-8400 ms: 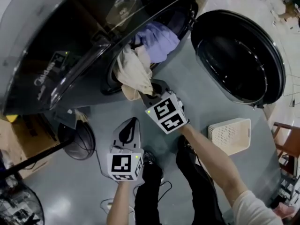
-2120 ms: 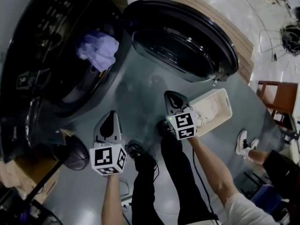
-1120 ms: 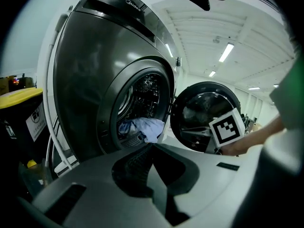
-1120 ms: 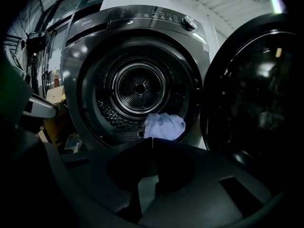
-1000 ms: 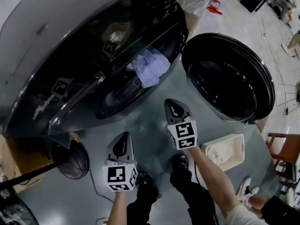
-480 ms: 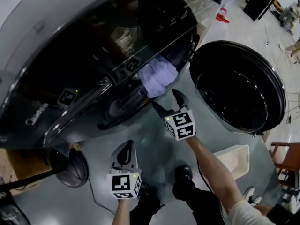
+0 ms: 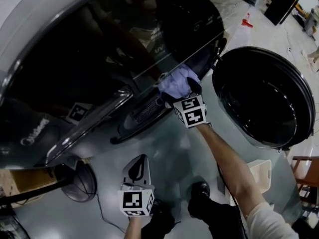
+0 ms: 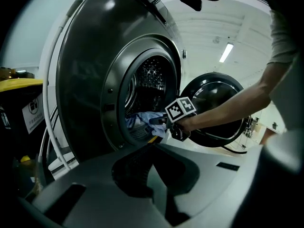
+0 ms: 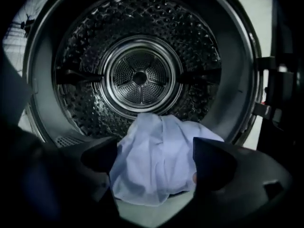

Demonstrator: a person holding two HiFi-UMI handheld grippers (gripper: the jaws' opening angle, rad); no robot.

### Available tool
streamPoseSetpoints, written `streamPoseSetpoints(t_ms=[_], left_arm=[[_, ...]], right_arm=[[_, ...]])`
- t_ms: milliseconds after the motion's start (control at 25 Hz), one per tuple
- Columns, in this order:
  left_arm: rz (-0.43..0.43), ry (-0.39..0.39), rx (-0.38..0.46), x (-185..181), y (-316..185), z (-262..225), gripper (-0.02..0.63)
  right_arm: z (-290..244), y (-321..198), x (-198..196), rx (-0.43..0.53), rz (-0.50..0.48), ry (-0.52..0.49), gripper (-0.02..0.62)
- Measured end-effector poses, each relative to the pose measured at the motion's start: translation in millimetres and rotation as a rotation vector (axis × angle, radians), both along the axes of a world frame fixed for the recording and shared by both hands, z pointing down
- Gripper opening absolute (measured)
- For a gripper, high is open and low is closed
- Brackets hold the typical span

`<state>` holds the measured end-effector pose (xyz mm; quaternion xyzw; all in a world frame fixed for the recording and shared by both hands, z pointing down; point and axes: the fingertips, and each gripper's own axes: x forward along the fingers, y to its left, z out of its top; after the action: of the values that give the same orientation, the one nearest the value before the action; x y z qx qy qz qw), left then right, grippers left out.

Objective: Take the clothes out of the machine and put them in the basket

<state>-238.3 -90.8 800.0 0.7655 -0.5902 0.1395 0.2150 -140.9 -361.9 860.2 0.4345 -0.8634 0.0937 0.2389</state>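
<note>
The right gripper (image 9: 154,152) is back from the basket (image 7: 260,169) at the drum (image 9: 140,75) mouth. Its jaws have just opened wide and straddle the light-blue garment (image 7: 177,82) on the front lip, so a grasp comes next. The left gripper (image 7: 140,164) hangs low, its jaws closed and empty.

Floor: glossy grey-green poured floor (image 7: 164,148), strong reflections, paler toward the far right. White ceiling (image 8: 223,27) with ribs, lit by one long fluorescent tube light (image 8: 227,52).

Brown wooden chair frame (image 7: 302,160) stands at the right edge. Dark boxy cabinet (image 7: 283,1) in the far right corner.

Round black wire-grilled object (image 7: 82,185) on the floor at left (a fan, by the look; cannot confirm). Thin black cable (image 7: 99,209) trails near it.

Yellow-lidded black bin (image 8: 19,85) at the left, with a white label on its side.
</note>
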Motion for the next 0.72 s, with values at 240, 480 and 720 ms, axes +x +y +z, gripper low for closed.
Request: streamPoseSetpoints(t_ms=[240, 480, 720], left_arm=[[-0.011, 0.008, -0.007, -6, -1, 5, 0.020], [-0.004, 0.030, 0.009, 0, -3, 4, 0.018], [-0.007, 0.031, 0.008, -1, 0, 0, 0.018]], right_arm=[[16, -8, 1, -0.033, 0.015, -0.020, 0.481], [22, 12, -8, -0.112, -0.036, -0.067, 0.308], [22, 31, -21, -0.142, -0.071, -0.045, 0.119]])
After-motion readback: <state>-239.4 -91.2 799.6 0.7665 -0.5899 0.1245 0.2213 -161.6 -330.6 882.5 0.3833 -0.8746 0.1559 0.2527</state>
